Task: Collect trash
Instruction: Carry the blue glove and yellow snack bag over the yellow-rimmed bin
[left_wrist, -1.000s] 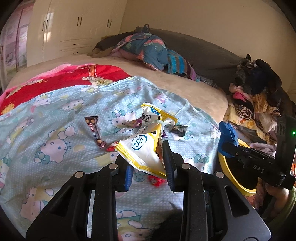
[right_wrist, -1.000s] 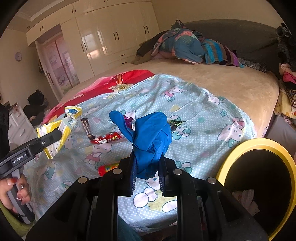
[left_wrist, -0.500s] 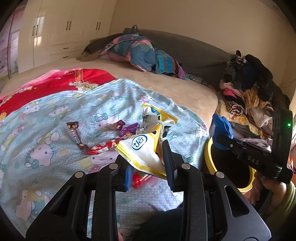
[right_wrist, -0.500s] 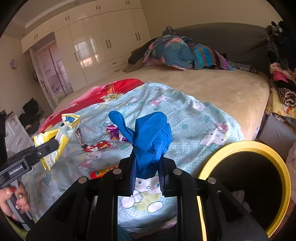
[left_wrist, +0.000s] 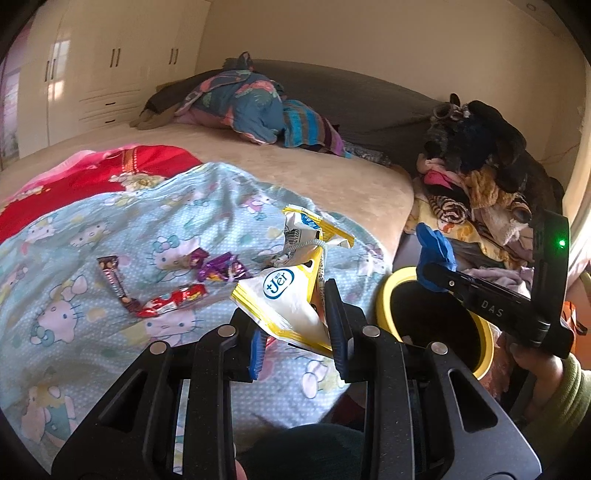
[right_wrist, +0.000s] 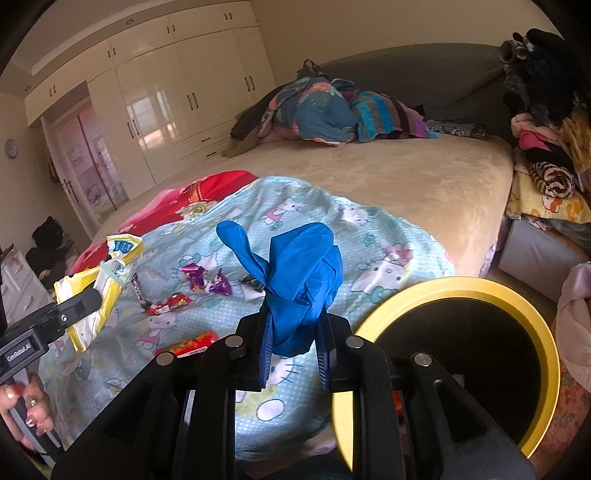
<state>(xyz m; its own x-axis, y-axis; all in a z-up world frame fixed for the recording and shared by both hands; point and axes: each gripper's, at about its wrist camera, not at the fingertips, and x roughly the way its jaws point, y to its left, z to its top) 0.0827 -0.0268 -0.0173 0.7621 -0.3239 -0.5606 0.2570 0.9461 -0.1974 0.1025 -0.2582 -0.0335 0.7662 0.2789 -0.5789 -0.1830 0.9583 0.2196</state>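
Note:
My left gripper (left_wrist: 295, 325) is shut on a yellow and white snack bag (left_wrist: 291, 295), held above the bed's front edge; the bag also shows in the right wrist view (right_wrist: 99, 284). My right gripper (right_wrist: 293, 339) is shut on a crumpled blue glove (right_wrist: 299, 280), held left of the yellow-rimmed bin (right_wrist: 461, 291). In the left wrist view the glove (left_wrist: 436, 254) hangs over the bin (left_wrist: 391, 284). Several wrappers lie on the Hello Kitty blanket: a red one (left_wrist: 173, 299), purple ones (left_wrist: 218, 266), a brown bar wrapper (left_wrist: 114, 280) and a red tube (right_wrist: 188, 345).
A pile of clothes (left_wrist: 476, 177) is stacked right of the bed. Bedding (left_wrist: 251, 107) is heaped at the far end. A white wardrobe (right_wrist: 177, 107) lines the left wall. A grey box (right_wrist: 532, 254) stands behind the bin.
Both grippers have moved back and to the right, toward the bin, each still holding its item. The bin is now larger and nearer in both views.

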